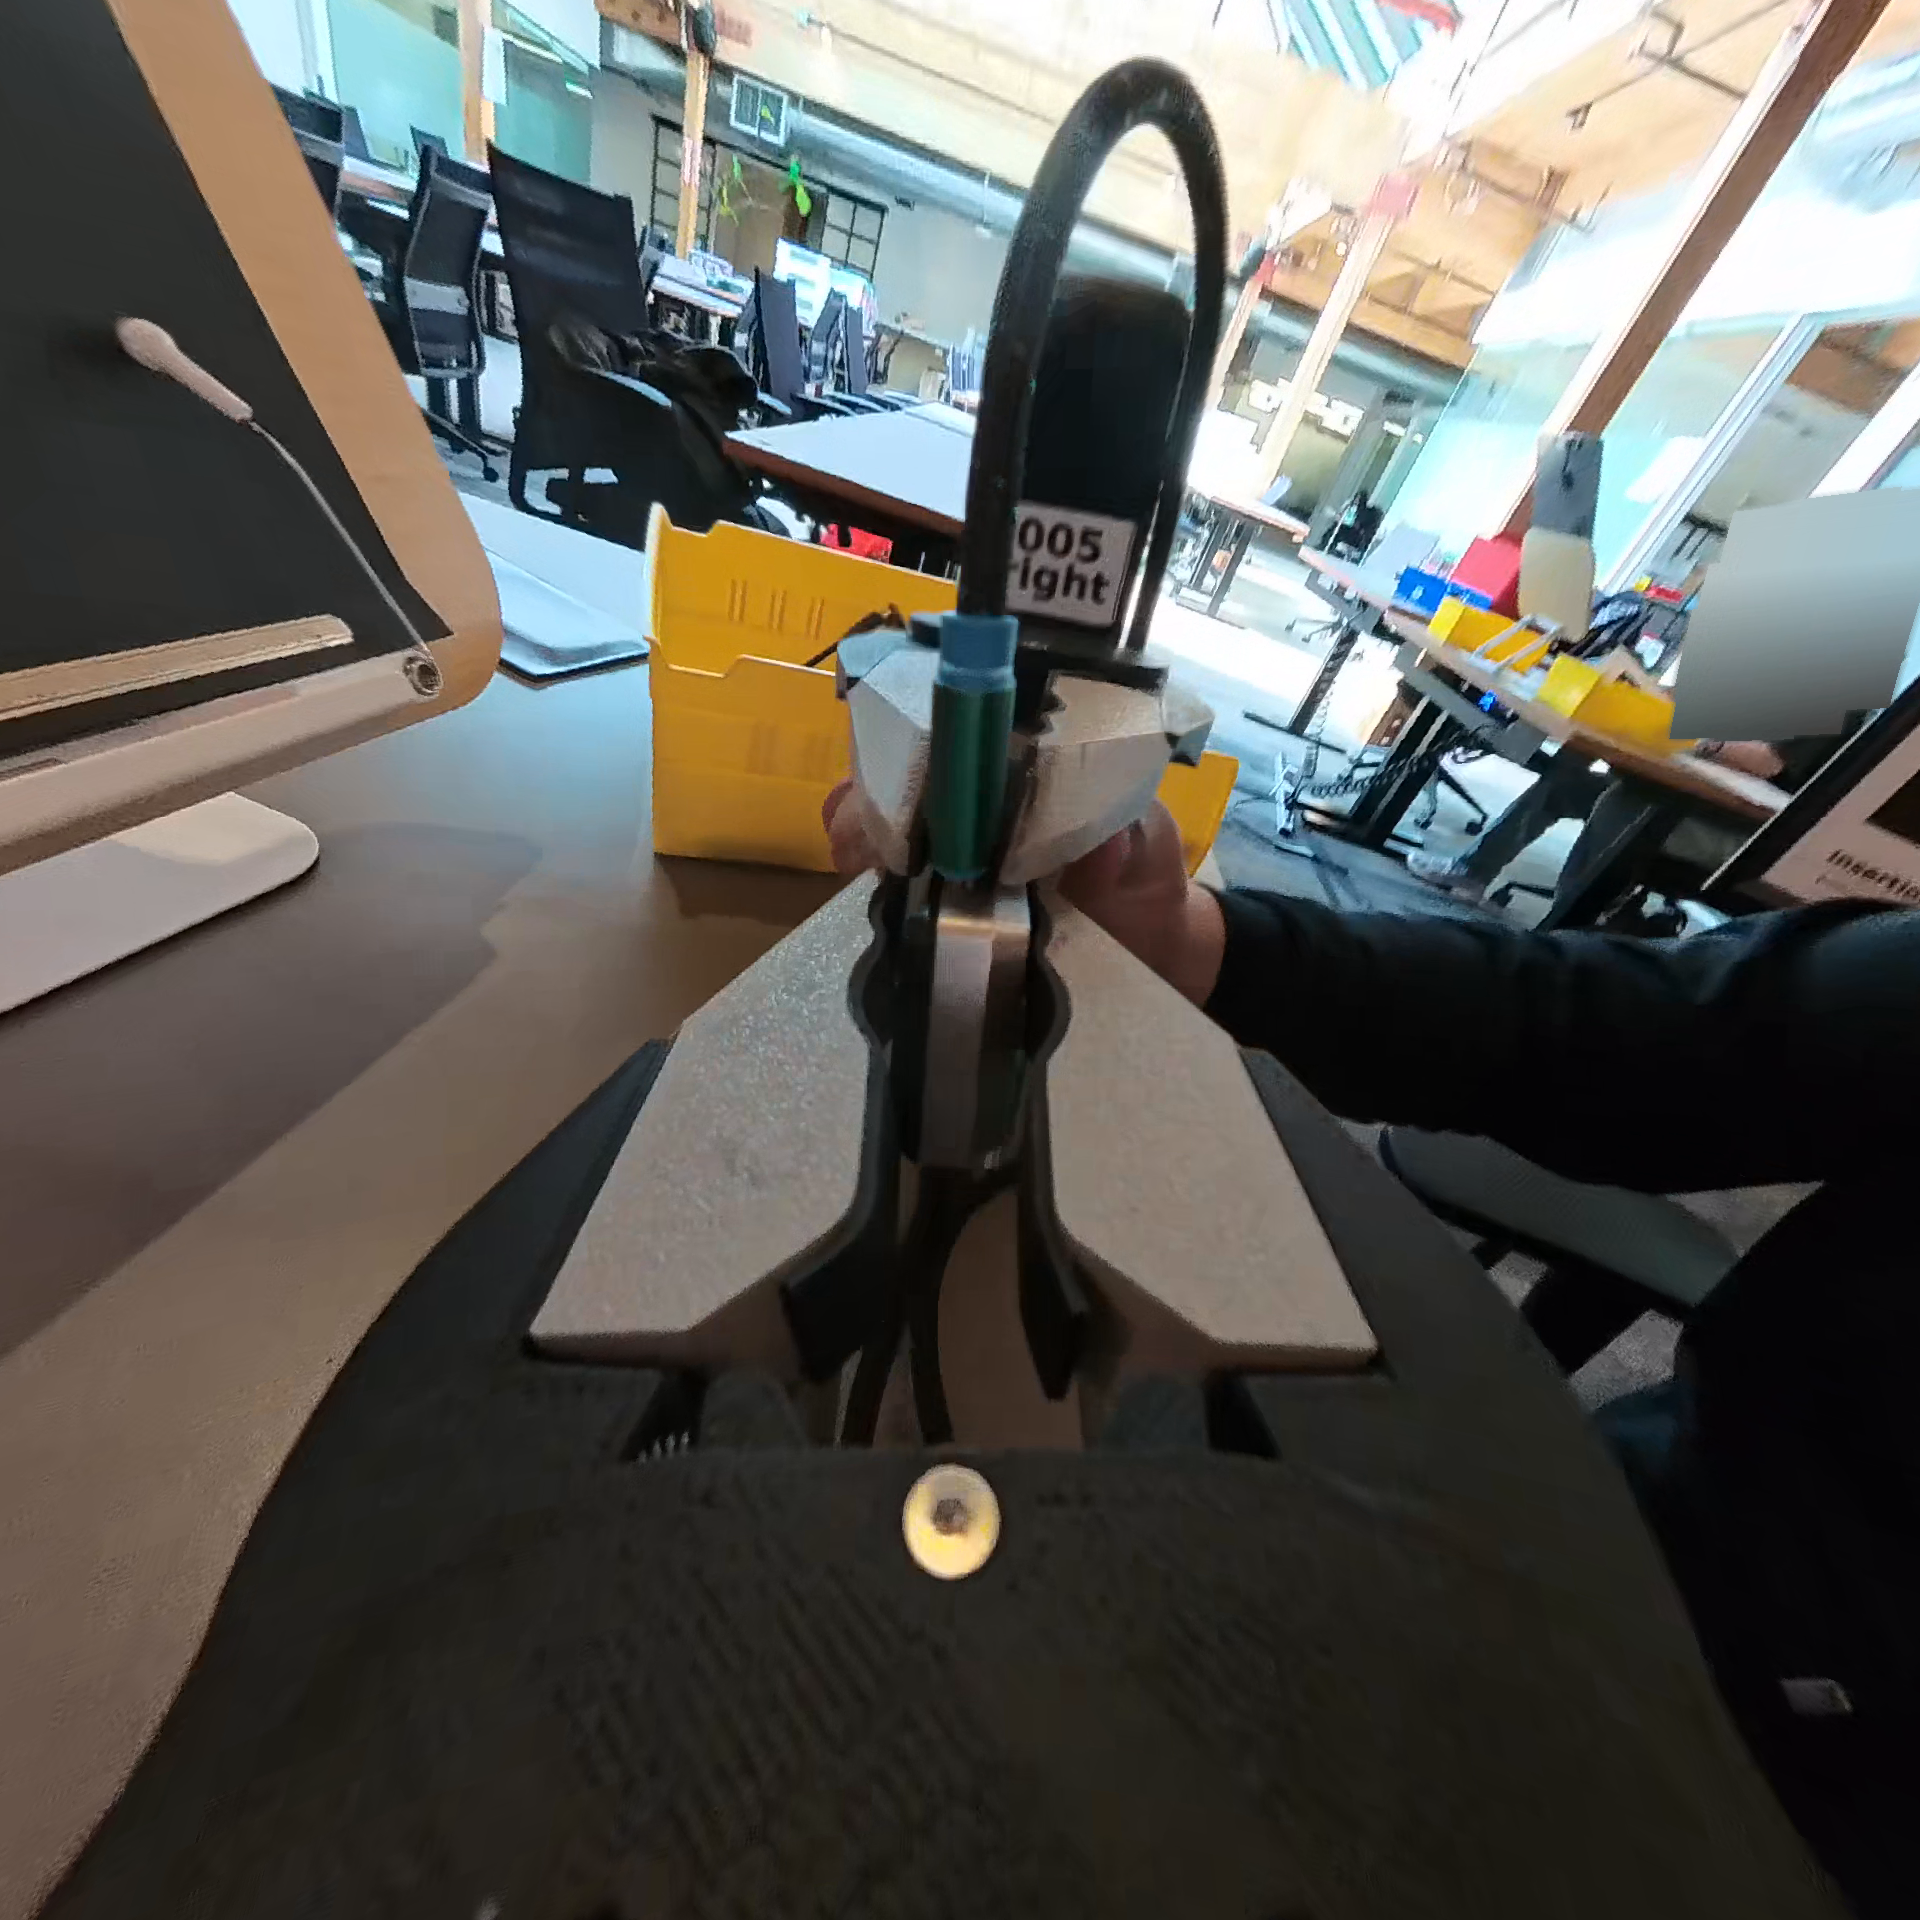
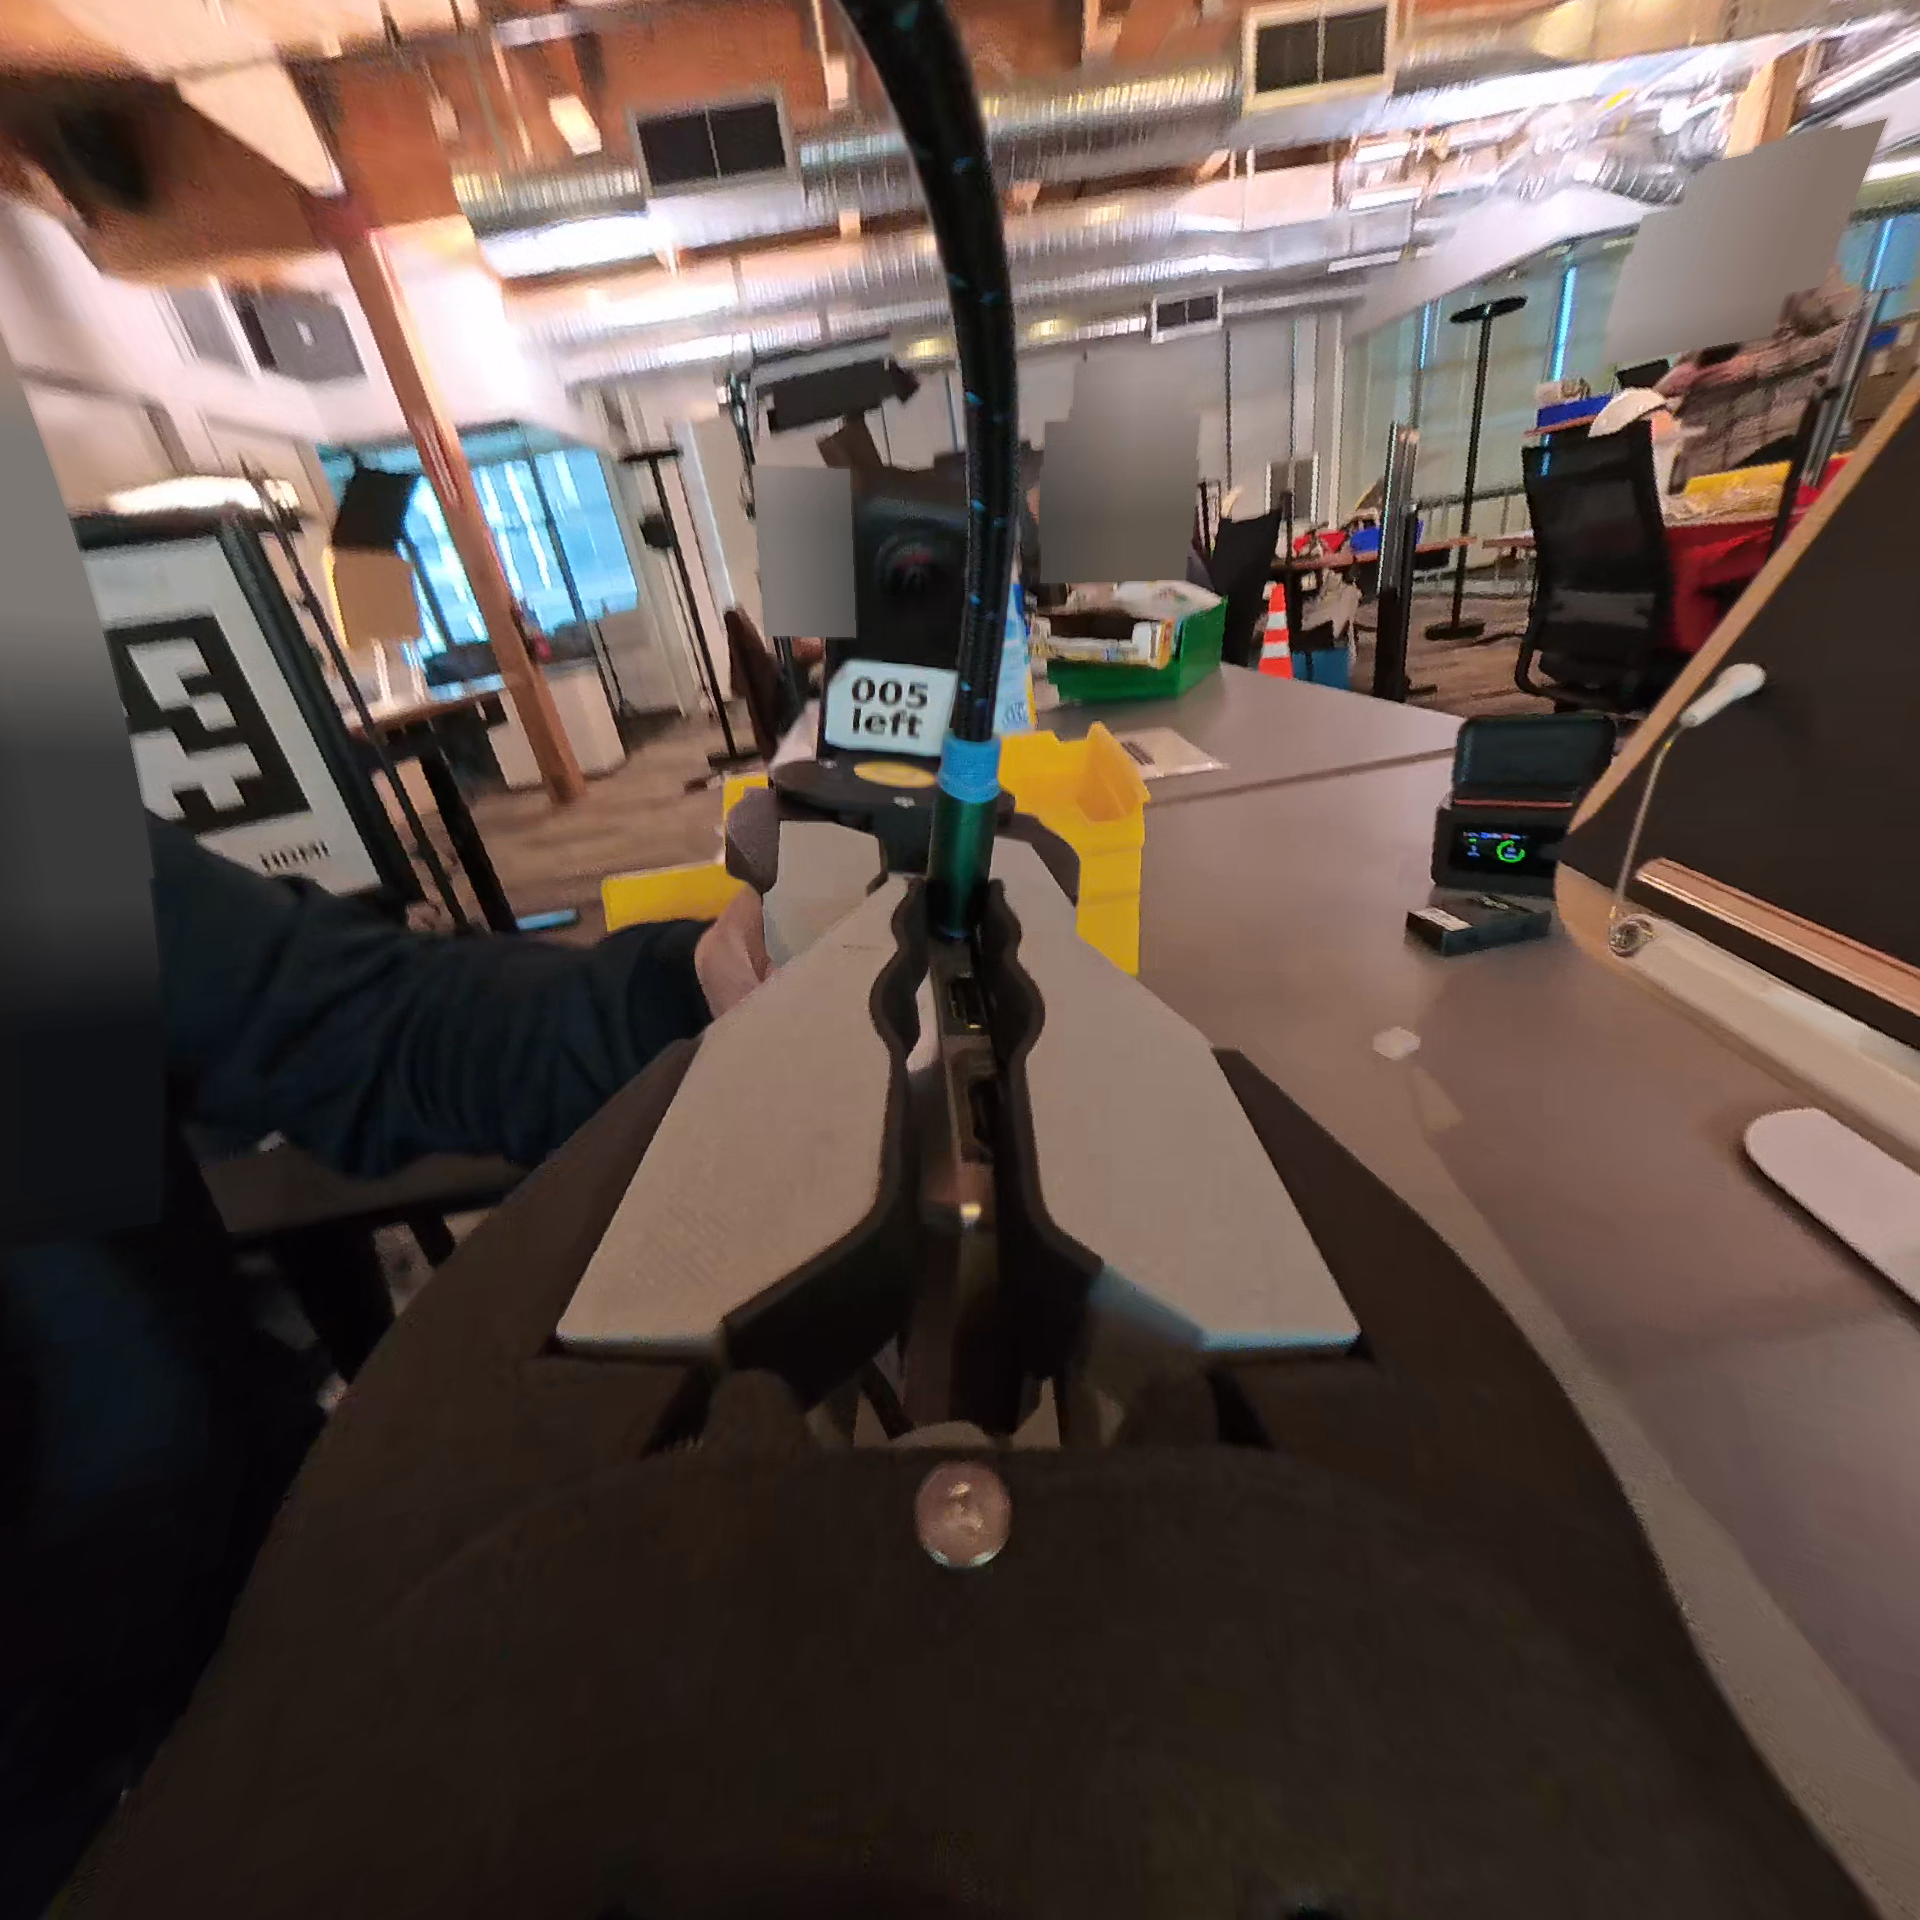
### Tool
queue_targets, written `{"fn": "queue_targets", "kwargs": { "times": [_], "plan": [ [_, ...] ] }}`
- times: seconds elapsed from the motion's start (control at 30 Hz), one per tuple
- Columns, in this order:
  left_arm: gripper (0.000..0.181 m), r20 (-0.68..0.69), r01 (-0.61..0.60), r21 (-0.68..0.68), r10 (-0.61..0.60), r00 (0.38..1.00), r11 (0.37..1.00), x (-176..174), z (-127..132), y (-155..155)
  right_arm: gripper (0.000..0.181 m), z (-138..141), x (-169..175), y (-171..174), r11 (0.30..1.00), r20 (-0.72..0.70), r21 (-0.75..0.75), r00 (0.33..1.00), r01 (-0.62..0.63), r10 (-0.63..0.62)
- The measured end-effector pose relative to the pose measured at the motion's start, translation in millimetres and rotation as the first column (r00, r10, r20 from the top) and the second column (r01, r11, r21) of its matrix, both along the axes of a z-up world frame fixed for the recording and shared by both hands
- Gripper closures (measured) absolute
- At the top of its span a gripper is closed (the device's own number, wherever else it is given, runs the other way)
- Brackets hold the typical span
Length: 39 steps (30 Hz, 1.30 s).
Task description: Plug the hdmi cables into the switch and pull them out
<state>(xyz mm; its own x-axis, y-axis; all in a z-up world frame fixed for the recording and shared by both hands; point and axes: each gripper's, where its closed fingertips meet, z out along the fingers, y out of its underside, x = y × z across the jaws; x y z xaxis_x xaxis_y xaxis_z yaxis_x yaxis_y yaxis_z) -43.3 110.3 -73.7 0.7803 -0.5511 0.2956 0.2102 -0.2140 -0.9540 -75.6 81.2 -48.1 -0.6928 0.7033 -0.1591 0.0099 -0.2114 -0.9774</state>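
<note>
My left gripper (image 1: pixel 961 904) is shut on the silver switch (image 1: pixel 966 1039) and holds it above the table. A green and blue HDMI plug (image 1: pixel 971 758) stands on the switch's far end, and its black braided cable (image 1: pixel 1101 94) loops up and over. My right gripper (image 2: pixel 956 904) faces the left one and is shut on that plug (image 2: pixel 961 842) at its base. The switch's port side (image 2: pixel 966 1049) shows in the gap between the right fingers. I cannot tell how deep the plug sits in the port. Thin black leads (image 1: pixel 883 1351) hang from the switch's near end.
Yellow bins (image 1: pixel 748 707) stand on the brown table (image 2: pixel 1351 1039) behind the grippers. A monitor (image 1: pixel 156 416) on a white stand is at the left, with a white cable. A black device with a lit screen (image 2: pixel 1507 821) and a small black box (image 2: pixel 1475 925) sit nearby. A dark sleeve (image 1: pixel 1507 1018) reaches in. The gap from one gripper's tips to the other's is roughly 4 centimeters. The monitor (image 1: pixel 156 416) is about 25 centimeters from both grippers' fingertips.
</note>
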Motion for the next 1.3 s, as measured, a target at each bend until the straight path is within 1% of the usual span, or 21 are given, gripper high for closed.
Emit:
{"fn": "queue_targets", "kwargs": {
  "times": [0.1, 0.3, 0.33, 0.37, 0.4, 0.43, 0.47, 0.5, 0.53, 0.6, 0.7, 0.8, 0.87, 0.93, 1.0, 1.03, 1.07, 1.1, 1.2, 1.3],
  "plan": [
    [0.162, 0.052, -0.010, 0.002, 0.010, 0.999, 1.000, -6, 3, 0, 0.176, 3, -5, 3, 0.996, -0.007, -0.092, 1.000, 0.010, -0.011],
    [0.162, 0.082, -0.032, 0.037, 0.029, 0.996, 0.999, -11, 14, -3, 0.176, 18, -7, 4, 0.973, -0.067, -0.231, 0.997, 0.011, -0.027],
    [0.162, 0.084, -0.029, 0.034, 0.026, 0.996, 0.999, -10, 14, -3, 0.174, 29, -5, 13, 0.948, -0.113, -0.318, 0.992, 0.010, -0.048],
    [0.162, 0.088, -0.028, 0.038, 0.025, 0.996, 0.999, -9, 11, -4, 0.174, 46, 3, 35, 0.891, -0.179, -0.454, 0.980, -0.006, -0.085],
    [0.163, 0.104, -0.036, 0.029, 0.033, 0.994, 0.999, -11, 10, -3, 0.176, 53, 9, 54, 0.851, -0.205, -0.525, 0.973, -0.019, -0.105],
    [0.162, 0.067, -0.053, 0.006, 0.053, 0.996, 0.999, -14, 4, -1, 0.175, 50, 10, 58, 0.867, -0.194, -0.499, 0.975, -0.005, -0.106],
    [0.162, 0.053, -0.077, 0.029, 0.076, 0.996, 0.997, -17, 5, 1, 0.174, 40, 5, 49, 0.919, -0.142, -0.394, 0.986, 0.027, -0.090],
    [0.163, 0.079, -0.076, 0.059, 0.071, 0.994, 0.995, -17, 12, 1, 0.173, 30, 1, 39, 0.957, -0.115, -0.282, 0.988, 0.071, -0.107],
    [0.162, 0.094, -0.064, 0.089, 0.055, 0.994, 0.994, -16, 19, 0, 0.173, 24, -1, 27, 0.977, -0.100, -0.194, 0.990, 0.083, -0.104],
    [0.163, 0.026, -0.048, 0.115, 0.046, 0.999, 0.992, -12, 21, -5, 0.173, 18, -6, 12, 0.990, -0.078, -0.110, 0.992, 0.089, -0.097],
    [0.163, -0.068, -0.058, 0.117, 0.066, 0.996, 0.991, -13, 19, -10, 0.173, 15, -10, 4, 0.995, -0.072, -0.038, 0.992, 0.097, -0.100],
    [0.163, -0.175, -0.076, 0.115, 0.096, 0.980, 0.990, -14, 16, -12, 0.173, 12, -10, 9, 0.995, -0.030, -0.048, 0.995, 0.092, -0.093],
    [0.163, -0.259, -0.102, 0.143, 0.137, 0.956, 0.984, -15, 15, -11, 0.173, 10, -9, 17, 0.992, -0.006, -0.040, 0.992, 0.123, -0.123],
    [0.163, -0.326, -0.111, 0.171, 0.163, 0.931, 0.979, -16, 14, -12, 0.174, 10, -8, 26, 0.984, -0.007, -0.006, 0.984, 0.178, -0.178],
    [0.163, -0.365, -0.132, 0.166, 0.185, 0.913, 0.977, -19, 11, -11, 0.173, 13, -7, 37, 0.973, -0.020, 0.007, 0.973, 0.231, -0.231],
    [0.163, -0.378, -0.143, 0.154, 0.192, 0.906, 0.978, -20, 8, -9, 0.173, 15, -9, 45, 0.961, -0.025, -0.008, 0.961, 0.276, -0.277],
    [0.163, -0.390, -0.165, 0.147, 0.211, 0.896, 0.975, -23, 4, -6, 0.173, 15, -11, 55, 0.944, -0.011, -0.032, 0.945, 0.327, -0.328],
    [0.163, -0.404, -0.193, 0.134, 0.231, 0.885, 0.972, -26, -1, -2, 0.173, 16, -13, 61, 0.933, 0.019, -0.053, 0.935, 0.355, -0.354],
    [0.163, -0.485, -0.241, 0.094, 0.256, 0.836, 0.966, -33, -19, 4, 0.173, 28, -9, 61, 0.941, 0.101, -0.046, 0.939, 0.334, -0.328],
    [0.163, -0.574, -0.305, 0.103, 0.307, 0.759, 0.947, -44, -29, 8, 0.173, 54, 8, 45, 0.978, 0.187, 0.004, 0.960, 0.210, -0.207]
  ]
}}
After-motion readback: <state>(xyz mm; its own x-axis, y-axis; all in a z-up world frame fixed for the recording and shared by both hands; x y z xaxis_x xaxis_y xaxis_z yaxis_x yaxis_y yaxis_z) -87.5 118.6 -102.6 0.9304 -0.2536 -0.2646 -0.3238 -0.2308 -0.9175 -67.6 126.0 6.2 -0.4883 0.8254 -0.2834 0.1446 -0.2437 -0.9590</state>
